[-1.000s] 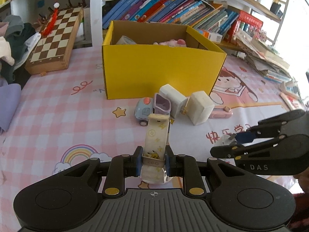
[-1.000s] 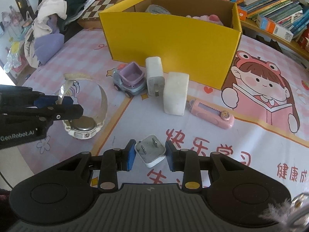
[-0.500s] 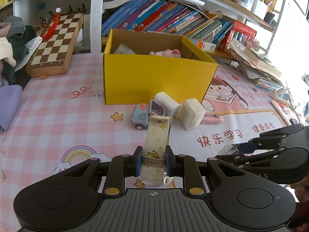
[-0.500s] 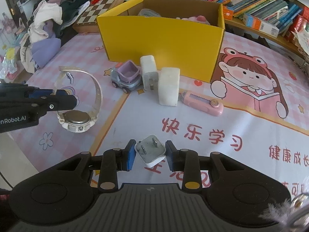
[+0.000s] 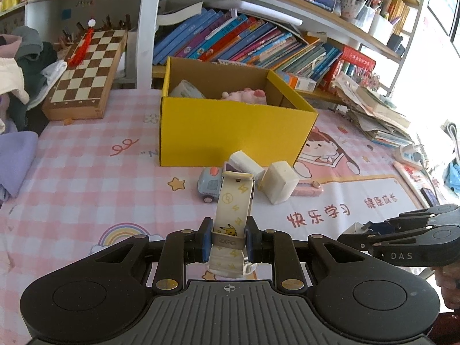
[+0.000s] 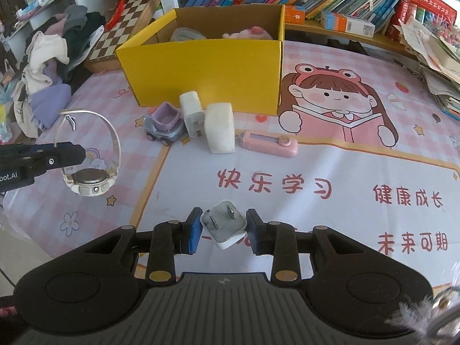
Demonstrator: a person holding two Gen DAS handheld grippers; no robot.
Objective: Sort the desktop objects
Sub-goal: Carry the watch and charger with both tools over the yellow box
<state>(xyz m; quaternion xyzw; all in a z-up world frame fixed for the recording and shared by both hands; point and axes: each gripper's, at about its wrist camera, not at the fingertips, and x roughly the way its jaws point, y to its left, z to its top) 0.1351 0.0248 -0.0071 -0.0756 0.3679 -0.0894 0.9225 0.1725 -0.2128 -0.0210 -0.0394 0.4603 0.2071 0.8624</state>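
We see the left claw (image 5: 228, 243) pinching a cream cartoon-print wristwatch (image 5: 233, 214) above the counter (image 5: 86, 178); the right claw (image 6: 223, 231) clamps a white two-prong plug adapter (image 6: 223, 228), both short of the yellow cardboard box (image 6: 207, 69).

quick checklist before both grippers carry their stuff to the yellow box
1. Left gripper shut on watch strap: ok.
2. Right gripper shut on plug adapter: ok, though it sits skewed between the pads.
3. Yellow box open on top: ok.
4. Room inside beside the pink toy: cannot tell.
5. Path over toy truck and white chargers: ok if lifted high.
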